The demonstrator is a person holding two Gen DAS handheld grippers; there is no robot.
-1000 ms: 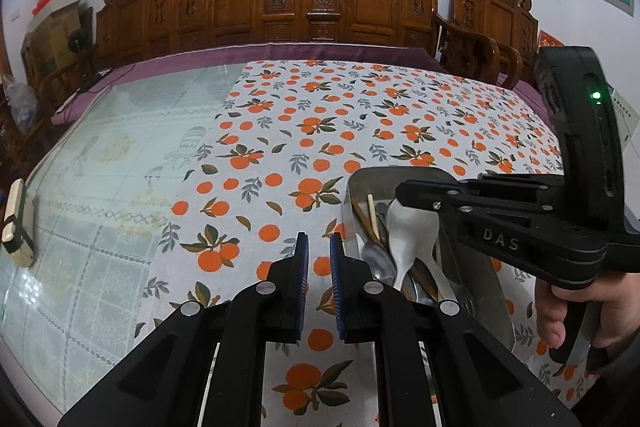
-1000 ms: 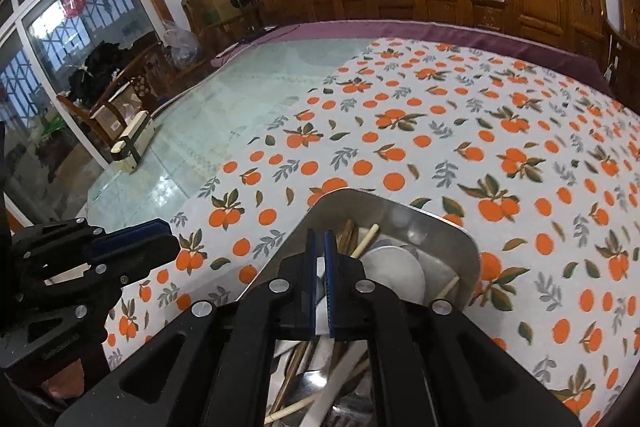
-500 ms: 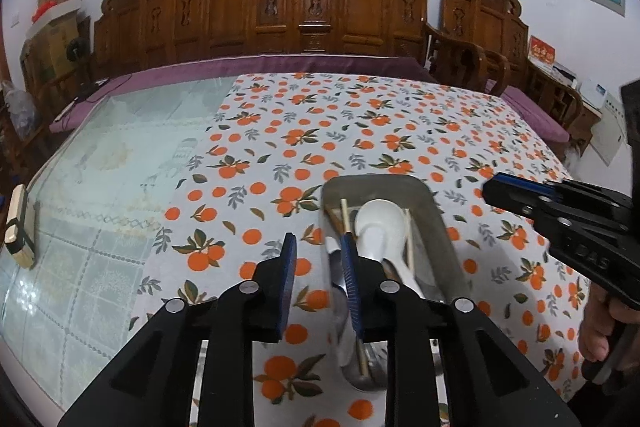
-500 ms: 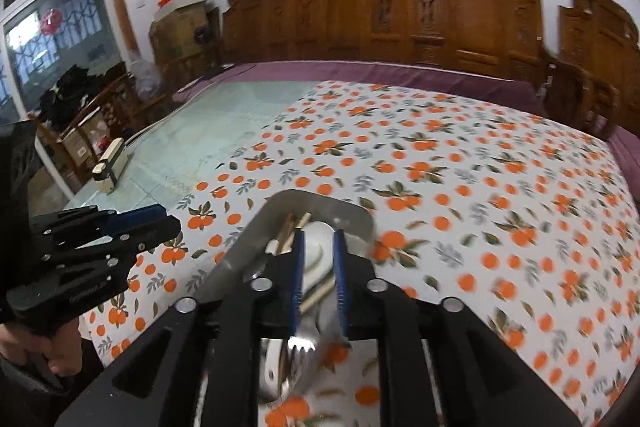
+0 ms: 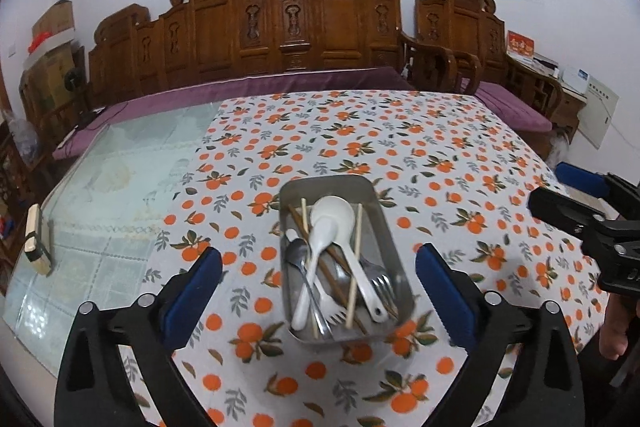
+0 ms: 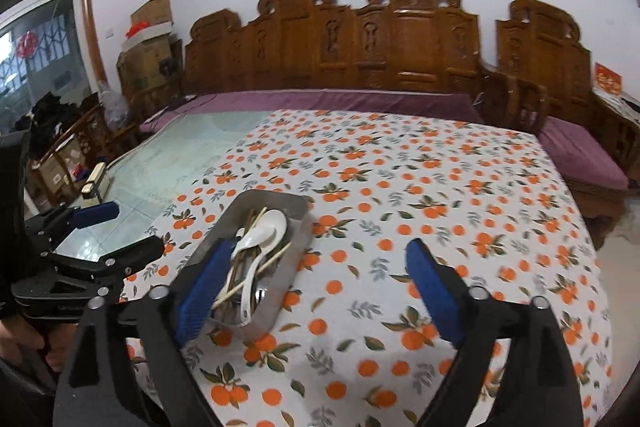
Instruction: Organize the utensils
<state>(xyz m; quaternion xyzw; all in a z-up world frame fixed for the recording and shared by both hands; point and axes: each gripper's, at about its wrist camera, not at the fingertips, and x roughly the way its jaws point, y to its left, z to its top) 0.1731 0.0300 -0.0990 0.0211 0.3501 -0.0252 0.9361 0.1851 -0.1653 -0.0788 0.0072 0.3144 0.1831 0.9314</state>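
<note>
A metal tray [image 5: 326, 183] lies on the orange-print tablecloth, holding two white spoons [image 5: 332, 215], light and dark chopsticks [image 5: 356, 251] and steel forks [image 5: 380, 283] in a heap. My left gripper [image 5: 318, 285] hovers above and in front of the tray, its jaws opening wide with nothing gripped. My right gripper [image 6: 320, 281] hangs to the right of the tray [image 6: 276, 199], jaws opening too and empty; its left finger overlaps the tray's near end in its own view. Each gripper shows in the other's view: the right [image 5: 580, 203], the left [image 6: 120, 233].
The cloth [image 5: 400, 131] covers the table's right part; bare glass [image 5: 120, 187] lies to the left with a small wooden block [image 5: 38, 247] near its edge. A carved wooden bench [image 5: 320, 39] with purple cushions stands behind. A hand [image 5: 614, 335] holds the right gripper.
Both grippers went from shut over the tray to wide open. Both pulled back and rose, so the whole tray now shows. The right gripper swung off to the tray's right.
</note>
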